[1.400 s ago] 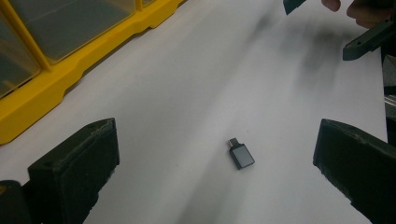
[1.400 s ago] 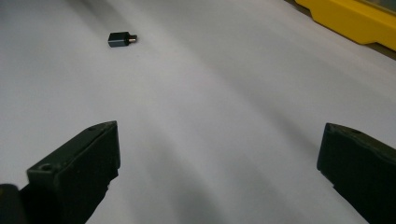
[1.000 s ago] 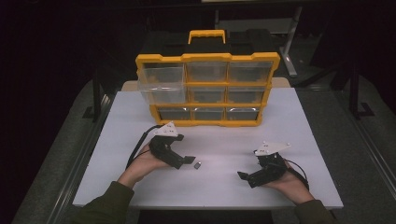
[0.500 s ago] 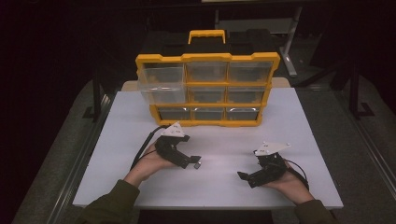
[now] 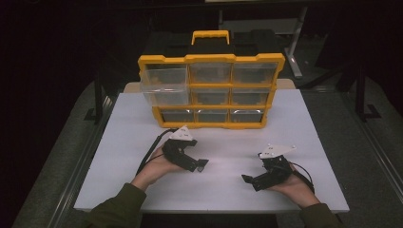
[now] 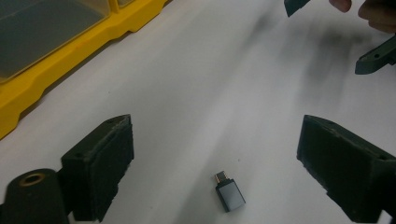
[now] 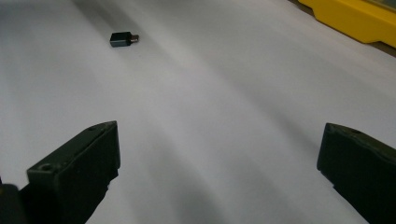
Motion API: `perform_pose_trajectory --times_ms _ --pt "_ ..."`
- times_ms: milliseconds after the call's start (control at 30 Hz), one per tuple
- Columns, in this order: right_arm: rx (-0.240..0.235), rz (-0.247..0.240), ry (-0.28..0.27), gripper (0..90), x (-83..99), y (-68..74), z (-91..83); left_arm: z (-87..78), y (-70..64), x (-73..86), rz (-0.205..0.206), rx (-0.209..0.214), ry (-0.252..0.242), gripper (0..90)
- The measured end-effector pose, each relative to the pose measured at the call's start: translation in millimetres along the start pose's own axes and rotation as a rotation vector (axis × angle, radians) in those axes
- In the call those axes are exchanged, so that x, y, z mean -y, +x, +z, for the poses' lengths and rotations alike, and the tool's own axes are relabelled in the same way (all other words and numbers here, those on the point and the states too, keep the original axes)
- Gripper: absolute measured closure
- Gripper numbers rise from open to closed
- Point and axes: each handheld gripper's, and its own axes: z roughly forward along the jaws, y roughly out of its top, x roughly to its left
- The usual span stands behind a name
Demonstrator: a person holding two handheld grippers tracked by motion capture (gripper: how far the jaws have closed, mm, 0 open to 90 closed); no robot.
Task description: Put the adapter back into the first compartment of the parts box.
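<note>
Dark room — white table (image 5: 309, 123) on grey floor (image 5: 375, 156).

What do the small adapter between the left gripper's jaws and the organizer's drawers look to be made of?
Adapter: probably metal, given its grey satin shell with a soft sheen and a bare metal plug tip. Organizer drawers: clear, glossy plastic, since they are see-through and catch glare, set in an opaque yellow plastic frame.

From my seat, the yellow drawer organizer (image 5: 211, 90) walls off the far side of the white table (image 5: 119, 137), its upper-left drawer (image 5: 164, 85) jutting out toward me. In front of the organizer the tabletop lies open, with only a small grey adapter (image 6: 229, 193) on it, lying between my left gripper's (image 6: 215, 163) spread jaws. The stretch from the adapter across to my right gripper (image 5: 249, 179) is bare.
</note>
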Motion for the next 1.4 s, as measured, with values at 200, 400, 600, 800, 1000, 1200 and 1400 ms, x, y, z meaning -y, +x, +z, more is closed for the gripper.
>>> perform_pose_trajectory --times_ms 200,400,600,800,1000,1200,1400 --pt "0.001 0.001 0.003 0.0 0.7 0.3 -0.5 2.2 -1.6 2.5 -0.004 -0.014 0.006 15.2" --pt "0.000 -0.004 0.003 0.0 0.3 0.8 -0.3 4.1 -3.5 4.7 -0.005 -0.023 0.020 21.2" --pt "0.001 -0.001 0.004 0.0 0.6 0.4 -0.1 6.4 -4.2 6.6 -0.007 -0.017 0.034 29.4" --pt "0.000 -0.002 0.005 0.0 0.5 0.7 0.0 9.7 -6.1 8.7 -0.016 -0.016 0.051 33.9" --pt "0.000 -0.001 0.005 0.0 0.6 0.7 -0.1 13.3 -7.6 11.3 -0.025 -0.014 0.072 39.0" --pt "0.000 -0.003 0.006 0.0 0.7 0.8 -0.1 17.4 -11.1 13.7 -0.019 -0.011 0.097 45.2" --pt "0.000 -0.002 0.006 0.0 0.6 0.8 -0.2 19.5 -12.7 15.7 -0.015 -0.010 0.117 48.8"
